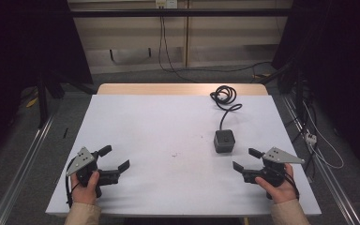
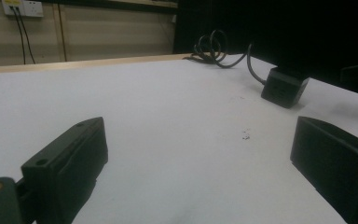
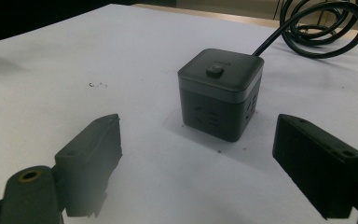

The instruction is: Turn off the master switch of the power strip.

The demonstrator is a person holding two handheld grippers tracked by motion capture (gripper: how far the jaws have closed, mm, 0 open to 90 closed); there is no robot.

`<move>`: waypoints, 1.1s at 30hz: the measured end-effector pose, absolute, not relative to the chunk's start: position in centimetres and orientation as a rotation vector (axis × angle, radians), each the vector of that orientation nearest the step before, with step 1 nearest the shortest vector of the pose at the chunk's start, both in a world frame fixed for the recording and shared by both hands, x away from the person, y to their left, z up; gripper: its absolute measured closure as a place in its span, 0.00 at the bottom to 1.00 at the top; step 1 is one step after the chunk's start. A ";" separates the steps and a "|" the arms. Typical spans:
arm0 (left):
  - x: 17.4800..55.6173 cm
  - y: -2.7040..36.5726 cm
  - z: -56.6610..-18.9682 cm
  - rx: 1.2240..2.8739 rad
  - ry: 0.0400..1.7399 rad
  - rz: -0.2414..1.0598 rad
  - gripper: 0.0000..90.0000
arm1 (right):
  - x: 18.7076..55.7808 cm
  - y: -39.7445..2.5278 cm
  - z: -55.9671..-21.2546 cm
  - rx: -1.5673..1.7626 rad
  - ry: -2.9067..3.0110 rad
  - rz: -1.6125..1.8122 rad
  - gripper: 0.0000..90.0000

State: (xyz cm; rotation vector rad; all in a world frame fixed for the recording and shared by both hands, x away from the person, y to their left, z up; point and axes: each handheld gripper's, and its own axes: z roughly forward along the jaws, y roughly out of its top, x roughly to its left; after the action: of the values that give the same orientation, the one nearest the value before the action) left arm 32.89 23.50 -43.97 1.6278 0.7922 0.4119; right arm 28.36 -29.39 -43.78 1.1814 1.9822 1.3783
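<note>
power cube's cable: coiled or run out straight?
Coiled. The cable leaves the cube socket toward the table's far edge, then bunches into loops; the right gripper view shows the stacked loops. Its plug end: cannot tell.

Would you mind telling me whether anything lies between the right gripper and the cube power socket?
Nothing visible does. The right gripper, jaws open, faces the cube power socket across bare white table. The socket's coiled cable trails away behind it.

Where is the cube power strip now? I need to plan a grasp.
In the high view the cube power strip sits on the table's right half, just ahead of the right gripper, untouched.
</note>
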 end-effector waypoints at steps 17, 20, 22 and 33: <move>32.9 23.4 -44.0 1.632 0.794 0.412 0.04 | 27.7 -29.8 -44.3 1.176 1.991 1.366 0.17; 32.9 23.4 -43.9 1.635 0.790 0.413 0.04 | 27.7 -29.8 -44.4 1.170 1.992 1.368 0.16; 32.9 23.4 -43.9 1.633 0.791 0.414 0.04 | 27.7 -29.8 -44.4 1.171 1.991 1.370 0.16; 33.0 23.1 -44.0 1.641 0.789 0.405 0.04 | 27.7 -29.7 -44.7 1.158 2.005 1.344 0.15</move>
State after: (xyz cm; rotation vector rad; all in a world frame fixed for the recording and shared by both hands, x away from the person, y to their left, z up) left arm 33.04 23.14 -44.00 1.6407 0.7889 0.4051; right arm 27.66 -29.66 -44.72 1.1576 2.0047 1.3440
